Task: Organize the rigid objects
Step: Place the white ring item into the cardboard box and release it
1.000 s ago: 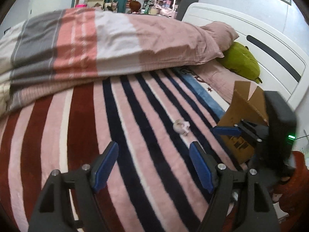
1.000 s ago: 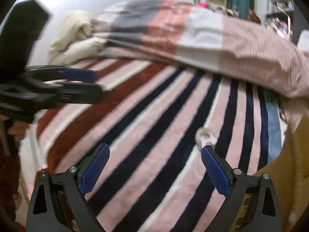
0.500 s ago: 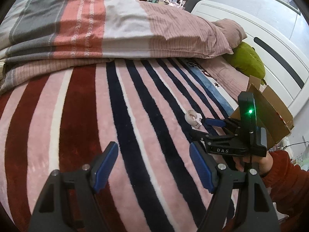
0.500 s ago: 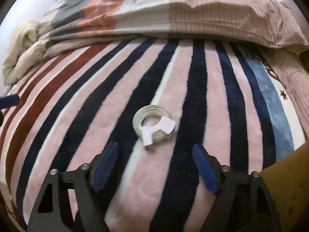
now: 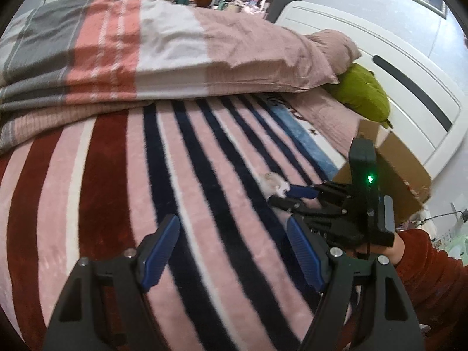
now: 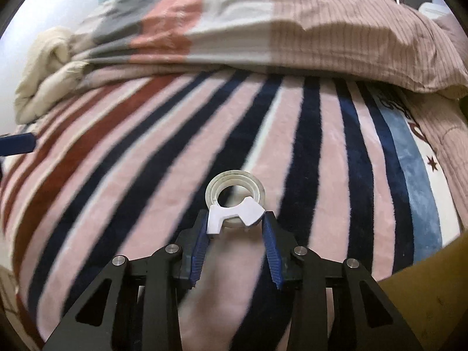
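A small roll of clear tape [image 6: 235,197] with a white plastic cutter [image 6: 234,215] lies flat on the striped blanket [image 6: 146,175] on the bed. It sits on a pink stripe, near the middle of the blanket.

The right tool [image 6: 236,225] points down at the roll. Its two blue pads [image 6: 270,242] are closing in, and the white cutter part is right between the tips. The left pad looks to be touching the cutter. The right pad is just beside it, and I cannot tell if it presses yet. In the left wrist view the same right tool [image 5: 282,194] shows from the side, with a green light on its black body, and a hand [image 5: 395,245] in a red sleeve [image 5: 433,278] holds it. The roll [image 5: 270,185] shows at its tip.

The left tool [image 5: 231,248] hangs over the blanket, nearer than the roll and to its left. Its blue pads stand wide apart with nothing but stripes between them.

To the right of the roll, at the side of the bed, is a brown cardboard box [image 5: 400,169]. Farther off lies a folded quilt [image 5: 146,52] in grey, pink and white. A green soft toy [image 5: 362,93] lies by the white headboard [image 5: 409,67]. A cream blanket [image 6: 49,70] is bunched up at the far left.
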